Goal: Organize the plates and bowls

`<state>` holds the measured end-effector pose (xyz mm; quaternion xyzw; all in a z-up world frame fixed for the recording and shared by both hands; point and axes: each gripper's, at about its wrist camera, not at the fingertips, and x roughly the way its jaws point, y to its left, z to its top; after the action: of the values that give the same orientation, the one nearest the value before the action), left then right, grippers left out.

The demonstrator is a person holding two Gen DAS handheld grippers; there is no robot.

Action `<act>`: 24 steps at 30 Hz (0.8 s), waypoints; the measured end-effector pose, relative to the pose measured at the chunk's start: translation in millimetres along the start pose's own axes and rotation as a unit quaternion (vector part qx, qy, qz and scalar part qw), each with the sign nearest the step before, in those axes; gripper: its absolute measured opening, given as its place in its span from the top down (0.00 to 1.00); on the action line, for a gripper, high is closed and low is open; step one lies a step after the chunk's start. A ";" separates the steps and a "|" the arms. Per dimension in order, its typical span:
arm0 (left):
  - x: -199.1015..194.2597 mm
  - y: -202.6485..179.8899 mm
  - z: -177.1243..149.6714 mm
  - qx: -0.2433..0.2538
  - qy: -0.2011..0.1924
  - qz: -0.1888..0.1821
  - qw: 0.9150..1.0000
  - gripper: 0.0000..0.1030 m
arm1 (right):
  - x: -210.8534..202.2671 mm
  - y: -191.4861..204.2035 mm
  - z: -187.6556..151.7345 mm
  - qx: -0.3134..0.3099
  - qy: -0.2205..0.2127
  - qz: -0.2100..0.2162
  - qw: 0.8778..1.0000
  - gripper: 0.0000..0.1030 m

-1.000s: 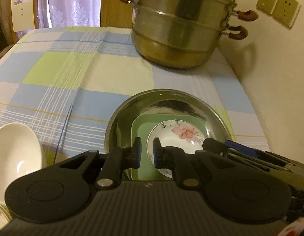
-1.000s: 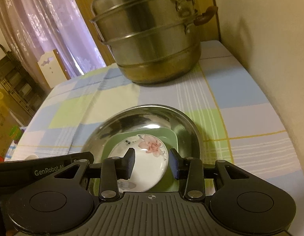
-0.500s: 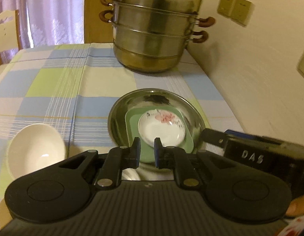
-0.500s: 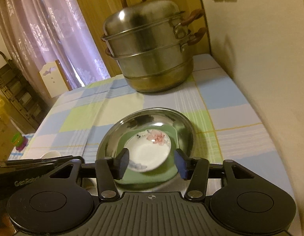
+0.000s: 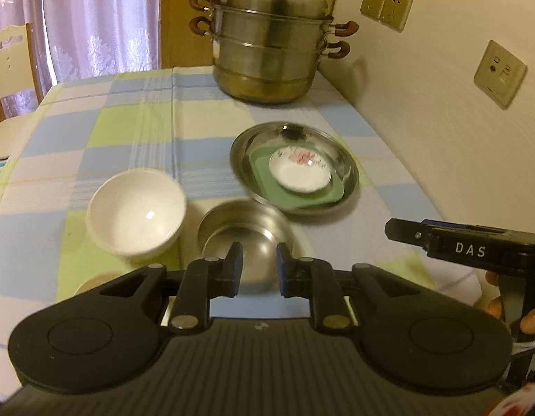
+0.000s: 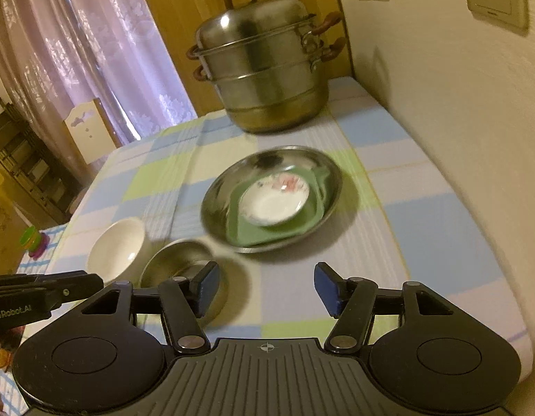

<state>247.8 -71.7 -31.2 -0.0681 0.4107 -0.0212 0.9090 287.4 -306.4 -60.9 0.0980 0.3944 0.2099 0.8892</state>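
Your desk (image 5: 94,145) has a checked blue-green cloth, steamer pot (image 5: 271,41) at the back by the wall, curtains behind. Steel plate (image 5: 349,187) holds a green dish (image 5: 323,197) and a floral saucer (image 5: 298,176). White bowl (image 5: 136,211) and steel bowl (image 5: 246,232) sit nearer. Your left gripper (image 5: 257,263) is slightly parted and empty; your right gripper (image 6: 265,289) is wide apart and empty.

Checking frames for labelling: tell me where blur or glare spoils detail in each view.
Left wrist view: white bowl and steel bowl edges smear with motion blur; the steamer pot lid shows glare. Right wrist view: the steel plate rim is streaked, the wall softened.
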 end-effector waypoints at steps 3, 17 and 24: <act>-15.3 9.7 -11.5 0.000 0.005 -0.001 1.000 0.83 | -9.0 13.8 -13.4 0.002 0.007 0.001 1.000 0.40; -60.6 63.1 -56.0 -0.010 0.048 0.010 0.999 0.83 | -24.5 84.9 -78.6 -0.007 0.051 0.004 0.999 0.39; -75.7 85.8 -76.3 -0.009 0.057 0.010 0.998 0.83 | -25.5 113.2 -98.7 -0.007 0.058 0.002 0.998 0.38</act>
<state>139.1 12.3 -36.9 -0.0706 0.4622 -0.0125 0.8838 165.3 -216.0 -71.7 0.0802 0.4437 0.2199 0.8651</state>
